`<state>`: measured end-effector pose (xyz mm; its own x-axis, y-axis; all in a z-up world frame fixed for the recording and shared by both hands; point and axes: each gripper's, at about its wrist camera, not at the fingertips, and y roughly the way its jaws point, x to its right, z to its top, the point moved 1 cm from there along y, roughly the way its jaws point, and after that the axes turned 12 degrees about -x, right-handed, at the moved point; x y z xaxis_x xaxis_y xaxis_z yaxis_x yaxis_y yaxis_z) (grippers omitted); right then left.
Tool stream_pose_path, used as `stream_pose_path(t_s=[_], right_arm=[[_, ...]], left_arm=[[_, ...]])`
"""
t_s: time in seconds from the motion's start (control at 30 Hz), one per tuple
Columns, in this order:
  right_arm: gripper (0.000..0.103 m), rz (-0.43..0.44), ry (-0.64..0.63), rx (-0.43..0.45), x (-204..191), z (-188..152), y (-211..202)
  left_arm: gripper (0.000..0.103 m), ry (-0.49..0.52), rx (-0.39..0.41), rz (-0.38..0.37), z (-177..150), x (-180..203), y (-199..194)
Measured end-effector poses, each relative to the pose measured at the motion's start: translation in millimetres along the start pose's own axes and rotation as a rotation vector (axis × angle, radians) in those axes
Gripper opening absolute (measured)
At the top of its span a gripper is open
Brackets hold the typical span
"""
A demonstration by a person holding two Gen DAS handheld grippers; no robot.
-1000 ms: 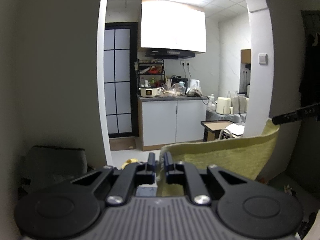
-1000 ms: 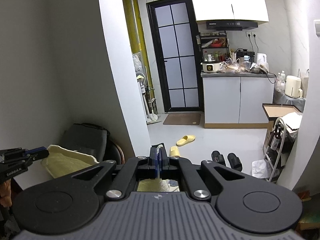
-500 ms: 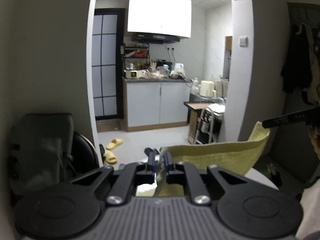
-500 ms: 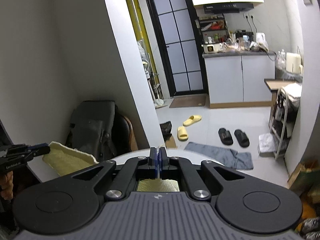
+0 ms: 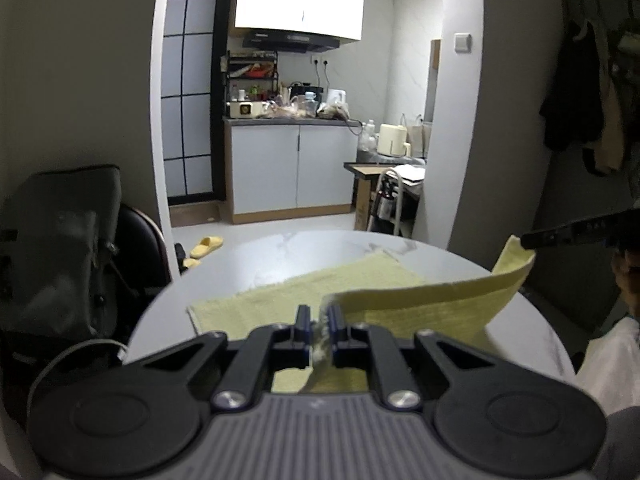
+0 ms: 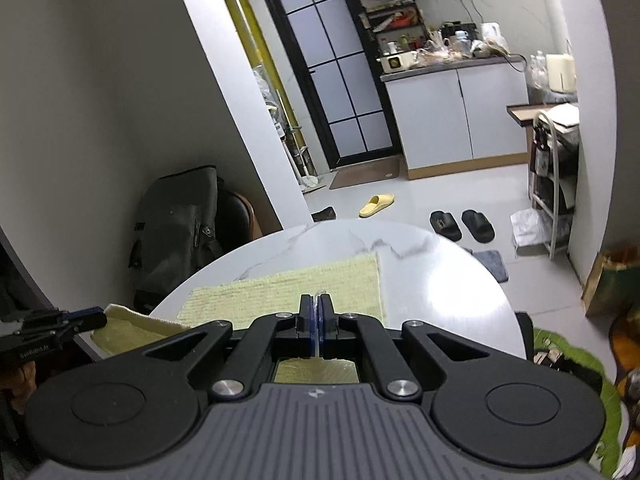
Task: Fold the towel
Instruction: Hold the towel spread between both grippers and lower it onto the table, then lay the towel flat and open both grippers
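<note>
A pale yellow towel (image 5: pixel 304 292) lies with its far part flat on a round white marble table (image 5: pixel 320 248). My left gripper (image 5: pixel 319 314) is shut on one near corner of the towel, held above the table. My right gripper (image 6: pixel 319 305) is shut on the other near corner. The held edge (image 5: pixel 432 300) stretches between them. The right gripper's tip (image 5: pixel 560 234) shows at the right of the left wrist view. The left gripper's tip (image 6: pixel 86 316) shows at the left of the right wrist view. The towel (image 6: pixel 288 292) spreads flat ahead of the right gripper.
A dark backpack on a chair (image 6: pixel 176 232) stands beyond the table's left side. Slippers (image 6: pixel 460 224) and a grey cloth (image 6: pixel 490 262) lie on the floor past the table. A kitchen counter (image 5: pixel 292 168) is at the back. A person's hand (image 5: pixel 628 280) is at the right.
Both grippers have tilted down and come lower with the towel's corners. The table and the towel's flat far part have come into view. Both remain shut on the towel.
</note>
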<state>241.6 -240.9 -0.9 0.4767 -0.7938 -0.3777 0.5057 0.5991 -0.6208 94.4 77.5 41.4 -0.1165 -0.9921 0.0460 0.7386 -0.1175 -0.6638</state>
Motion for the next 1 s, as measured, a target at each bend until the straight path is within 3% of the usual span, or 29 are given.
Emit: stream_pose_path(t_s=[0.3, 0.53, 0.7, 1.0], right_arm=[[0.002, 0.011, 0.075, -0.006, 16.5, -48.3, 3.1], [0.002, 0.022, 0.103, -0.012, 25.4, -76.7, 4.3], [0.002, 0.021, 0.103, -0.030, 29.5, -93.4, 5.1], [0.004, -0.023, 0.046, -0.047, 30.1, -105.5, 4.8]], left_arm=[[0.009, -0.015, -0.043, -0.030, -30.2, 5.7, 9.2], [0.009, 0.104, -0.112, -0.069, -46.2, 14.7, 9.5], [0.010, 0.162, -0.204, -0.073, -52.1, 20.5, 16.4], [0.012, 0.182, -0.247, -0.068, -57.5, 26.9, 26.8]])
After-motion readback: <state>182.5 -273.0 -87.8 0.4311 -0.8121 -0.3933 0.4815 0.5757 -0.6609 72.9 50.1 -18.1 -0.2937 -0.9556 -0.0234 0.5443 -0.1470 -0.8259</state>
